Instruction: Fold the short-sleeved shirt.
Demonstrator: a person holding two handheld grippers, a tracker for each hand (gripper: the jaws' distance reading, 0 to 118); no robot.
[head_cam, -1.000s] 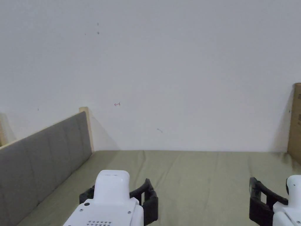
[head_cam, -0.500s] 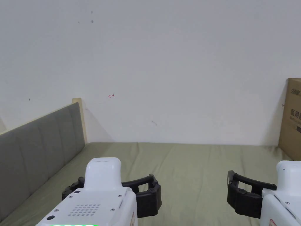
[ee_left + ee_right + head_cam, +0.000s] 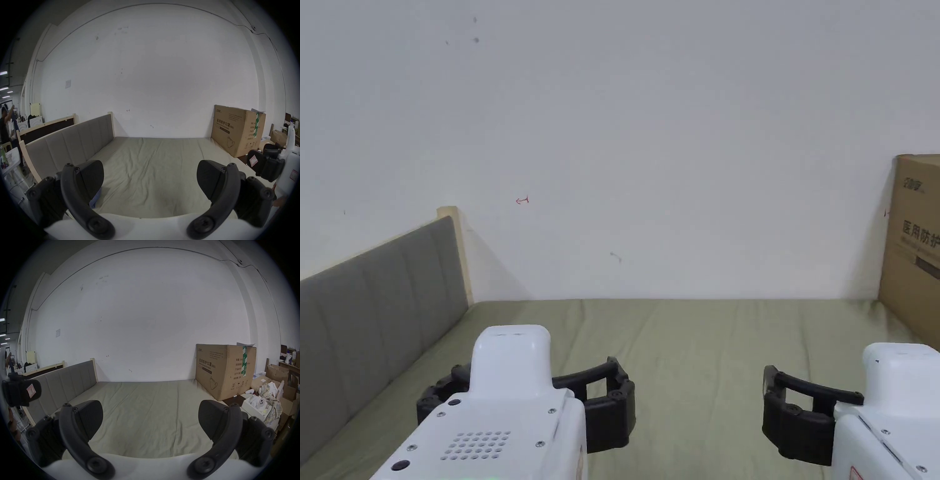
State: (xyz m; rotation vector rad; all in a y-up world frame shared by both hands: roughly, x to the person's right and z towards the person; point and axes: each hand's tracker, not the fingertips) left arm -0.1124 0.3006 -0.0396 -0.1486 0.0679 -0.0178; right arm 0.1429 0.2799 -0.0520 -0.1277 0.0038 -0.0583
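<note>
Looking for the short-sleeved shirt turned up little: a bluish scrap of cloth [image 3: 95, 198] at the near-left edge of the wrinkled olive-green mattress [image 3: 700, 350] might've been it (can't tell). Black two-jaw left gripper [image 3: 150, 177] and right gripper [image 3: 150, 415] hung above the mattress, jaws wide apart, holding nothing. Step, prob.: pre-grasp, w/ folding not begun. Next move needs the cams tilted down to find the shirt.

headboard [image 3: 375, 294] left of bed [image 3: 687, 350], box [image 3: 915, 244] right
</note>
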